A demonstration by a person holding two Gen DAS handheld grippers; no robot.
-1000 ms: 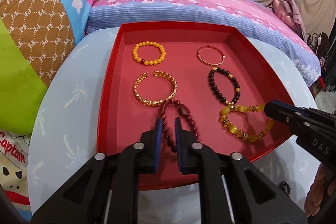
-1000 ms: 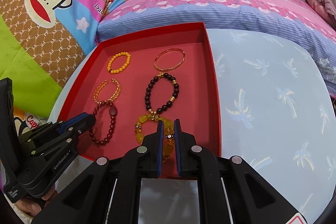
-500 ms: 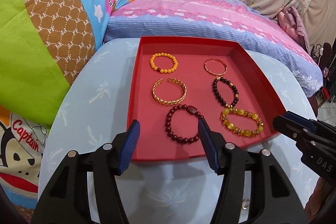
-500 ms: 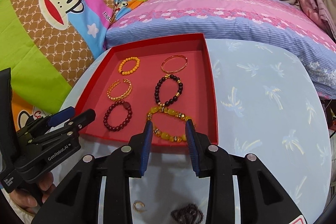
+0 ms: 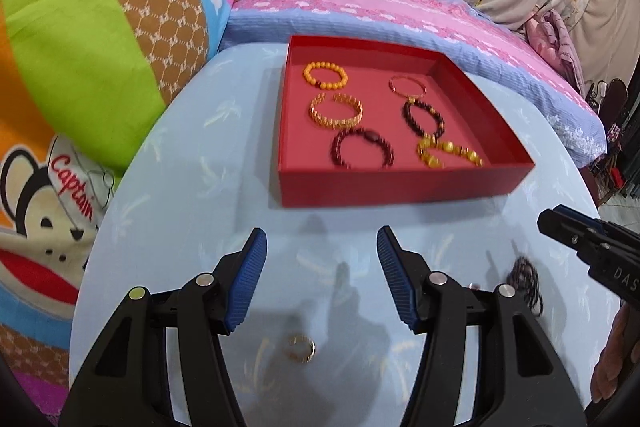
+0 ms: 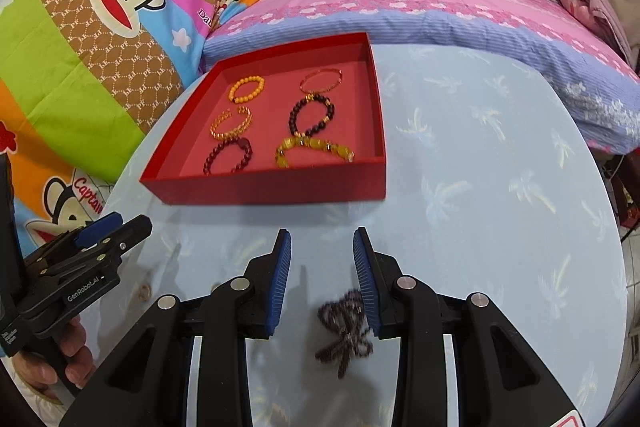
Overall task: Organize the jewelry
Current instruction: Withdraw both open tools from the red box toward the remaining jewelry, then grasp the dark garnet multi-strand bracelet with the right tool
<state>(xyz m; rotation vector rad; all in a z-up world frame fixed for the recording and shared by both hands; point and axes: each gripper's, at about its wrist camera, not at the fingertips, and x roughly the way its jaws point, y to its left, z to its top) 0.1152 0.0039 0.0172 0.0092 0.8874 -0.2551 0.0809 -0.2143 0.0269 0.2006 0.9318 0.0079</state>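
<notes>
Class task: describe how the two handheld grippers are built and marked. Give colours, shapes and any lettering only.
Both the left gripper and the right gripper have black angular plastic arms with silver round pivot bolts and blue ribbed pads. The left's side reads "GenRobot.AI"; the right's shows white letters "DAS". No cables visible.

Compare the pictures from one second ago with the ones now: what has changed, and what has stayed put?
Both hand-held grippers opened and pulled back out of the red tray. The left hand-held gripper let go of the dark red bracelet; the right hand-held gripper released the yellow bracelet. Both now hover over the table, near a gold ring and a dark beaded piece. All six bracelets stay in the tray.
</notes>
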